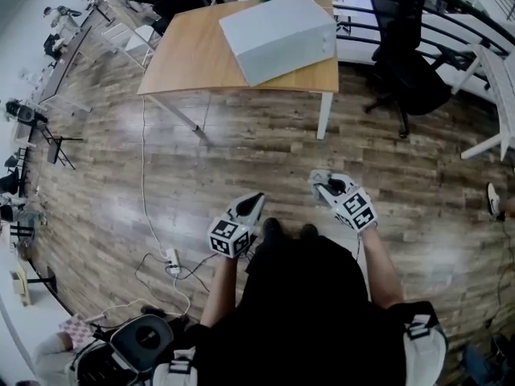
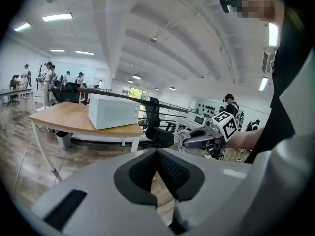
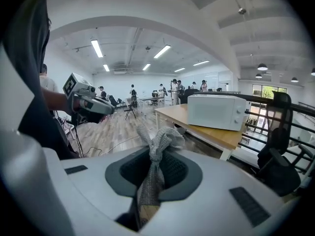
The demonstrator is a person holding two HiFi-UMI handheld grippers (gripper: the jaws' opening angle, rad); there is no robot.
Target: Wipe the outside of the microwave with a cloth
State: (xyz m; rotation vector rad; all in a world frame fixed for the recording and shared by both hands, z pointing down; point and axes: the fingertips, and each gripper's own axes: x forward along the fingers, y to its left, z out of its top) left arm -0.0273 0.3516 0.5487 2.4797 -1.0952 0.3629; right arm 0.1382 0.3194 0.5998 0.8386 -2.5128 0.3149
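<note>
A white microwave [image 1: 278,36] stands on a wooden table [image 1: 193,63] well ahead of me; it also shows in the left gripper view [image 2: 113,111] and the right gripper view [image 3: 216,111]. My right gripper [image 1: 322,185] is held at waist height, shut on a grey cloth [image 3: 156,146] that sticks up between its pads. My left gripper [image 1: 256,202] is beside it, jaws closed together with nothing between them. Both are far from the microwave.
A black office chair [image 1: 406,71] stands right of the table by a railing. A white power strip with cables [image 1: 171,261] lies on the wood floor at my left. Tripods and desks line the left wall. People stand far off.
</note>
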